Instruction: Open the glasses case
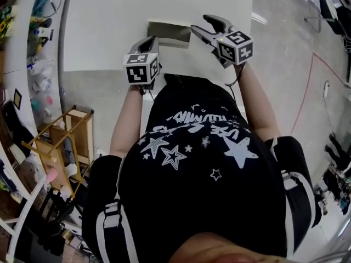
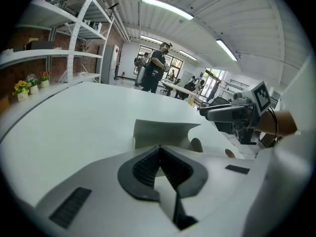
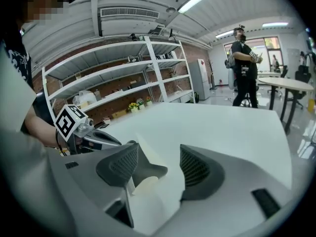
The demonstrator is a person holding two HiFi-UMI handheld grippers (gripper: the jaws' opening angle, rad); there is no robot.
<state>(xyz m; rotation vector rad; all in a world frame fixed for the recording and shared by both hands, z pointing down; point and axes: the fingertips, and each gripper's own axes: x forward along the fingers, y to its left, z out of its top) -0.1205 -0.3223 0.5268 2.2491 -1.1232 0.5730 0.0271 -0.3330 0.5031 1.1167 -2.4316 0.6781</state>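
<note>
A flat grey-beige glasses case [image 1: 170, 33] lies near the front edge of the white table [image 1: 104, 26]. My left gripper [image 1: 154, 39] is at the case's near left corner. In the left gripper view its jaws meet at the tip [image 2: 159, 147], right at the near edge of the case [image 2: 163, 131], and appear to pinch it. My right gripper [image 1: 197, 30] is at the case's right end. Its jaws stand apart [image 3: 158, 168] with a cream flap of the case [image 3: 144, 182] between them, close to the left pad [image 3: 123, 166]. Each gripper shows in the other's view: right [image 2: 219, 113], left [image 3: 96, 139].
The table's front edge runs just in front of the person's body. A wooden rack [image 1: 66, 141] stands on the floor at the left, with shelving [image 3: 123, 73] along the brick wall. A person [image 3: 244, 68] stands in the room beyond the table.
</note>
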